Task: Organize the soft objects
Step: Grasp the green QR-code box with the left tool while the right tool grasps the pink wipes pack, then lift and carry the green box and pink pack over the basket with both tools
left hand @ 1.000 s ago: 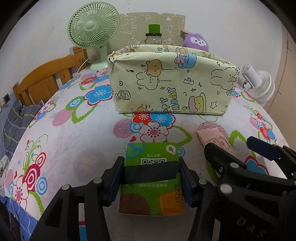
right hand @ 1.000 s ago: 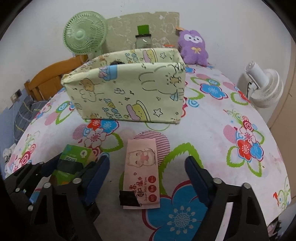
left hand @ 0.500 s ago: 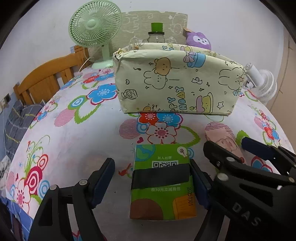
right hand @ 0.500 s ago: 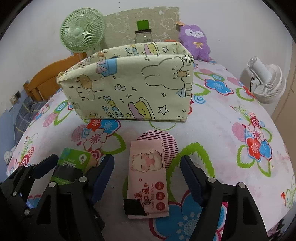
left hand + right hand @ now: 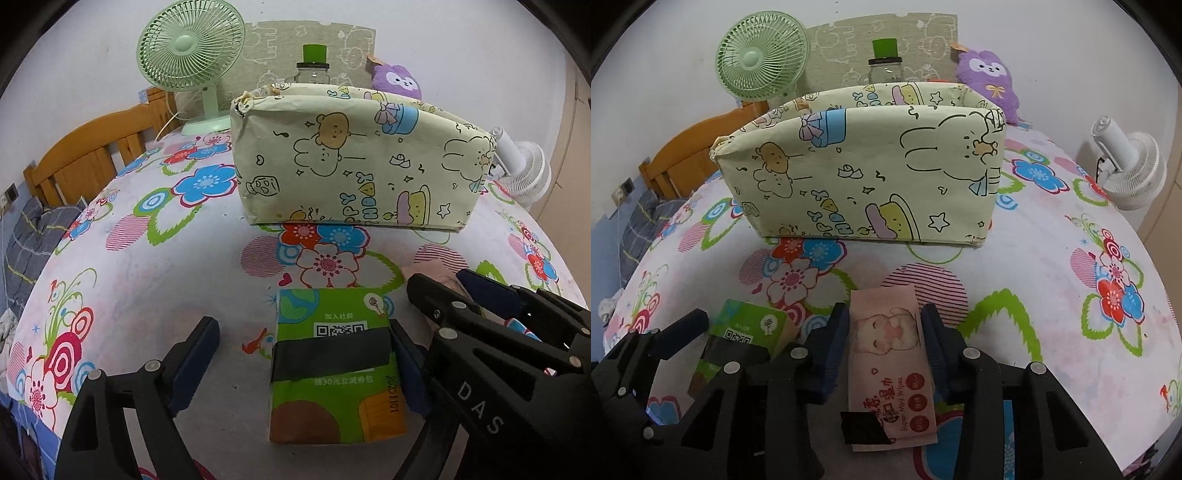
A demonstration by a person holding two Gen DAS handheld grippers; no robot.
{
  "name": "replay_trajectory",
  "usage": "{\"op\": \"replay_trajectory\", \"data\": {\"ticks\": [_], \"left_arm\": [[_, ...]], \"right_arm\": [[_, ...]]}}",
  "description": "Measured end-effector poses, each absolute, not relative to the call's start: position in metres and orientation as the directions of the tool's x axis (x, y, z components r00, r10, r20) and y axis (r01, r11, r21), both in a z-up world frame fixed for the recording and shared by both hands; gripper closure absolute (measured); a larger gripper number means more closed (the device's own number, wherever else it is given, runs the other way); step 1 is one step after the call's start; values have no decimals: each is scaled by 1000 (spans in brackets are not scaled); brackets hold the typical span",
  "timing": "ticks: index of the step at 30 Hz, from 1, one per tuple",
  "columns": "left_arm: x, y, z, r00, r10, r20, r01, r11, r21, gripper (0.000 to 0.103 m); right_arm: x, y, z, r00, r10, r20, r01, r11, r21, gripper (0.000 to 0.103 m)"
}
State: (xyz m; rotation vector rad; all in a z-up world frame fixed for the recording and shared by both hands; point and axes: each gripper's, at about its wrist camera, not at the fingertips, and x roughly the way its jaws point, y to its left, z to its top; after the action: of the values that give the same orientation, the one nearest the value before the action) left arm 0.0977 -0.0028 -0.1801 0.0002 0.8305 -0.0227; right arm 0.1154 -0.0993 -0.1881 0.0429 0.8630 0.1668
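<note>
A: On the flower-print tablecloth [image 5: 1052, 280], your right gripper [image 5: 884, 341] straddles the pink wet-wipes pack [image 5: 892, 354], which lies flat with a black tape patch on its near corner. The jaws are closing, blue pads right at the pack's long sides.

B: Is the pack gripped?

A: The pads [image 5: 837, 339] look to be touching both edges, and the pack sits level on the cloth. Firm pressure cannot be told.

B: And your left?

A: Your left gripper [image 5: 306, 362] is opening over the green tissue pack [image 5: 334, 373], which rests on the cloth with a black band across its middle. The right-hand pad [image 5: 404, 363] is just beside the pack's edge; the left-hand one stands well clear of it. Nothing is held.

B: Where is the container?

A: The cartoon-print fabric bin [image 5: 868, 177] stands upright beyond both packs, top open, apart from them. Behind it: a green desk fan [image 5: 761, 55], a green-capped glass jar [image 5: 884, 64] and a purple plush toy [image 5: 988, 79]. A white fan [image 5: 1130, 166] stands off the table's right edge, and a wooden bed frame [image 5: 85, 158] shows at left.
</note>
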Motion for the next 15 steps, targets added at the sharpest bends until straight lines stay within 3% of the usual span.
{"op": "replay_trajectory", "data": {"ticks": [3,11,15], "left_arm": [[96,-5,-180,672,-25,-741,26,1000,-10,14],[89,-20,-175,668,-38,-743,40,999,-15,45],[88,-25,-174,662,-48,-748,47,999,-22,50]], "right_arm": [[113,-101,-188,636,168,-753,-130,985,110,61],[105,-109,-184,635,176,-752,-122,984,127,61],[101,-115,-181,633,177,-754,-112,984,137,62]]}}
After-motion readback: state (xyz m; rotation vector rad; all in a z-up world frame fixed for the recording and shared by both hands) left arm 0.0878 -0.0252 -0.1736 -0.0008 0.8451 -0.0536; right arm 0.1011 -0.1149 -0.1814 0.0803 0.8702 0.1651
